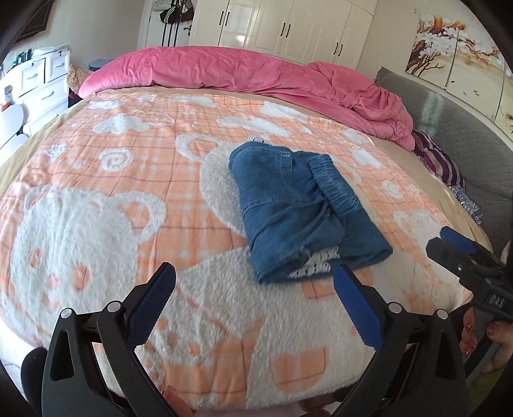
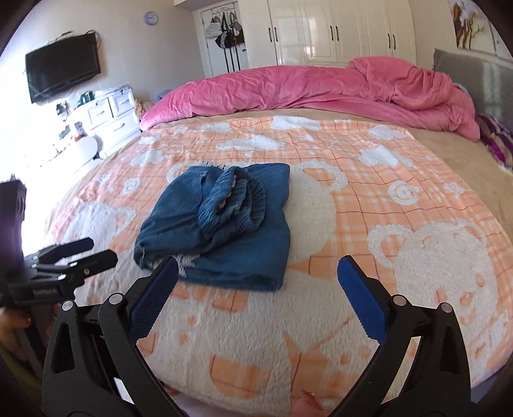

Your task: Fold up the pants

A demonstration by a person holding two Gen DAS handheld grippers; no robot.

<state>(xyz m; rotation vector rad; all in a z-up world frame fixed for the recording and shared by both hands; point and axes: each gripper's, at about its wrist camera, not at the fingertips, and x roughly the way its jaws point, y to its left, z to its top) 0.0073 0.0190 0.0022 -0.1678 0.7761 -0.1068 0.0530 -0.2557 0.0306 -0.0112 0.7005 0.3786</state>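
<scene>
The blue denim pants (image 1: 298, 205) lie folded in a compact bundle on the orange bear-pattern blanket (image 1: 144, 179), the elastic waistband on top. They also show in the right wrist view (image 2: 224, 221). My left gripper (image 1: 255, 276) is open and empty, just short of the bundle's near edge. My right gripper (image 2: 258, 269) is open and empty, just short of the bundle's near right corner. The right gripper also shows at the right edge of the left wrist view (image 1: 449, 240), and the left gripper at the left edge of the right wrist view (image 2: 86, 250).
A rumpled pink duvet (image 1: 256, 73) lies along the far side of the bed. A grey headboard (image 1: 449, 118) and a purple striped pillow (image 1: 439, 157) are at the right. White drawers (image 2: 109, 118), a wall TV (image 2: 62, 65) and white wardrobes (image 2: 336, 29) stand beyond the bed.
</scene>
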